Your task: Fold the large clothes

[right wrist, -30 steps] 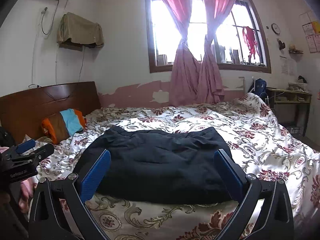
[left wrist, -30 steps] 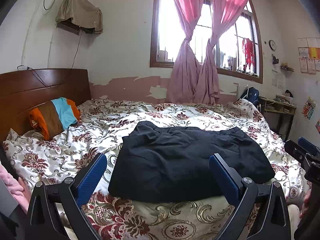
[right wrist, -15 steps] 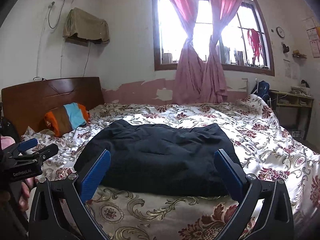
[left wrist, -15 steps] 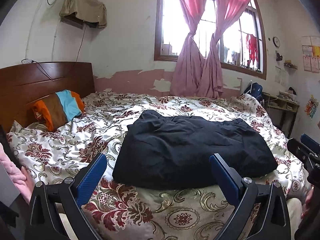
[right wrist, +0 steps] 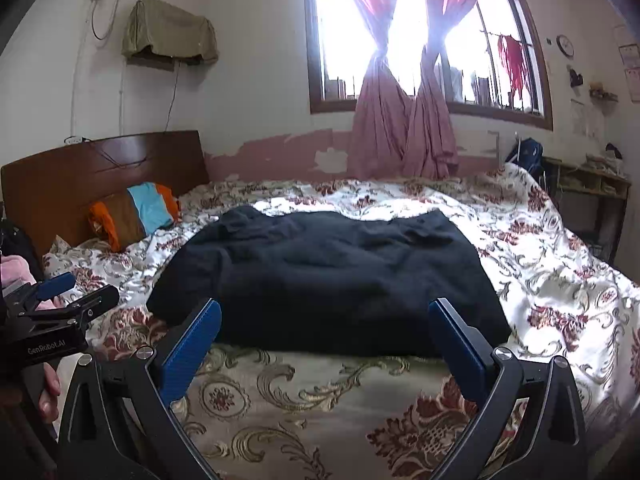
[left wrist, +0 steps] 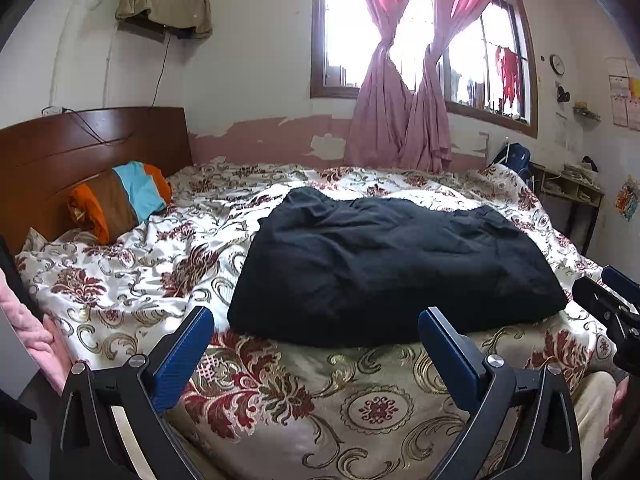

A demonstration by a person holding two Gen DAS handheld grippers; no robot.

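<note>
Left wrist view: left claw (left wrist: pixel 316 334) wide apart, empty; dark garment (left wrist: pixel 392 268) on bed (left wrist: pixel 320 400) at 12-1 o'clock, long axis crosswise. Right claw (right wrist: pixel 325 326) apart, garment (right wrist: pixel 332 280) dead 12, nearer.

Left gripper (left wrist: pixel 316 344): black frame, two fingers faced with ribbed blue pads (left wrist: pixel 182 360); round silver screws on the finger joints.
Left gripper, seen from the right wrist view at 9 o'clock: black body lettered "GenRobot.AI", blue-tipped finger.
Right gripper (right wrist: pixel 324 338): same black frame, blue pads (right wrist: pixel 456 346), silver screws at the joints.
Sleeve (left wrist: pixel 28 332): pink, fluffy, at 9 o'clock in the left wrist view.
</note>
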